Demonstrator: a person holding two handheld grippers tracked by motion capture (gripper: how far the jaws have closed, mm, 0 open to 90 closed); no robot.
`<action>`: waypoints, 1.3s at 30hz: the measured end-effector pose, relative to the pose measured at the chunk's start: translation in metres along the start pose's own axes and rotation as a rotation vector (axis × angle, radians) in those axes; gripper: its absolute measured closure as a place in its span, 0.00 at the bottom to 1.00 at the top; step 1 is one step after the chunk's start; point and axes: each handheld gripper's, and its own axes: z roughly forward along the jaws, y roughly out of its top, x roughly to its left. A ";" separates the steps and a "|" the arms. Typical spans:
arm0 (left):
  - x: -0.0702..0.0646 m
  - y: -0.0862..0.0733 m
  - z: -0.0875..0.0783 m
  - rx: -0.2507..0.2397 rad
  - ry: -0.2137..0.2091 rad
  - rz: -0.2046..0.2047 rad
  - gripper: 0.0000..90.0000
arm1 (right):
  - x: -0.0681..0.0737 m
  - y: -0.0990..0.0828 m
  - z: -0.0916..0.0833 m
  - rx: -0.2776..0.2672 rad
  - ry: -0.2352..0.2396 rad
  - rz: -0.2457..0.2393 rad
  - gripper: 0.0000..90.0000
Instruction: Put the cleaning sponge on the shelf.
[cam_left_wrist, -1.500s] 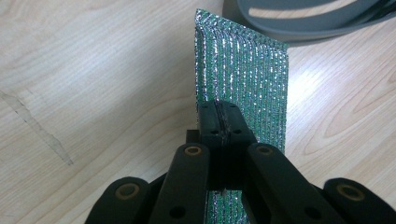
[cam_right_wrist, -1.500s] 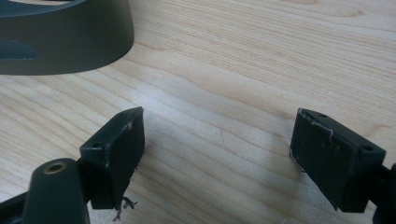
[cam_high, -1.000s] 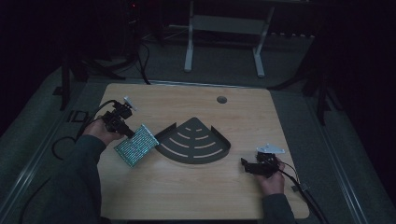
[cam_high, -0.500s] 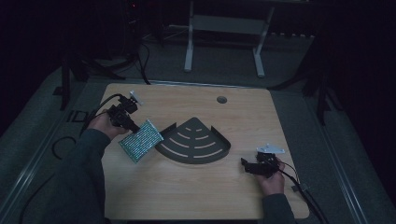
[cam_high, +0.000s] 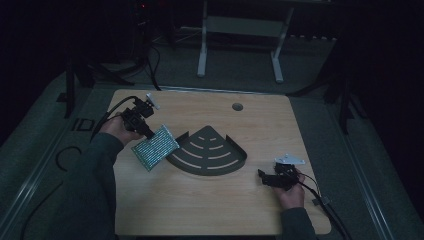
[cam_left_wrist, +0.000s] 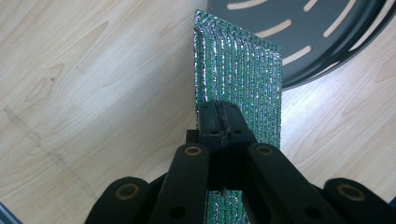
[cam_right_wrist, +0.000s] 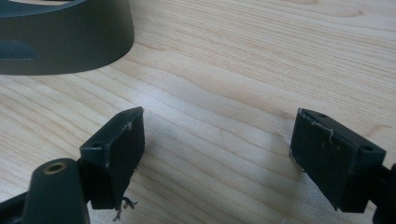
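Work in hand: a flat, rectangular scouring pad of green mesh shot with silver thread (cam_high: 155, 147) is being carried by the left gripper (cam_high: 148, 133) above the left part of the pale wooden table (cam_high: 200, 215).
Left gripper: the jaws are pressed together on one short edge of the pad, as is seen in the left gripper view (cam_left_wrist: 219, 122); the pad is held edge-on there and hangs away from the jaws.
Right gripper: it (cam_high: 264, 177) is rested at the near right of the table, well apart from the pad; in the right gripper view (cam_right_wrist: 217, 154) the jaws are seen standing wide, with nothing but bare wood between them.
Place of the pad: it is seen just left of the dark grey, fan-shaped corner shelf with curved slots (cam_high: 209, 152), its right corner close to the shelf's raised rim; whether its lower corner touches the wood cannot be told.
Handling, judged: the pad is taken to be very light and soft, likely to bend or swing when gripped at one edge. The rough mesh should give good friction, so slipping is thought unlikely, and no damage from firm pressure is expected.
Where to grip, judged: an edge hold, as at present, is held to be adequate; a bite deeper toward the middle would be steadier if exact placing is needed.
Count: one pad, one shelf, one table with one round hole (cam_high: 237, 106) at its far side, two grippers.
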 end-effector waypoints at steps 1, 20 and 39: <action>0.000 0.001 0.000 0.001 0.000 0.003 1.00 | 0.000 0.000 0.000 0.000 0.000 0.000 0.19; -0.014 0.031 0.003 0.022 -0.006 0.065 1.00 | 0.000 0.000 0.000 -0.001 0.001 0.002 0.19; -0.026 0.059 0.012 0.036 -0.020 0.098 1.00 | 0.000 0.000 0.000 -0.001 0.001 -0.001 0.19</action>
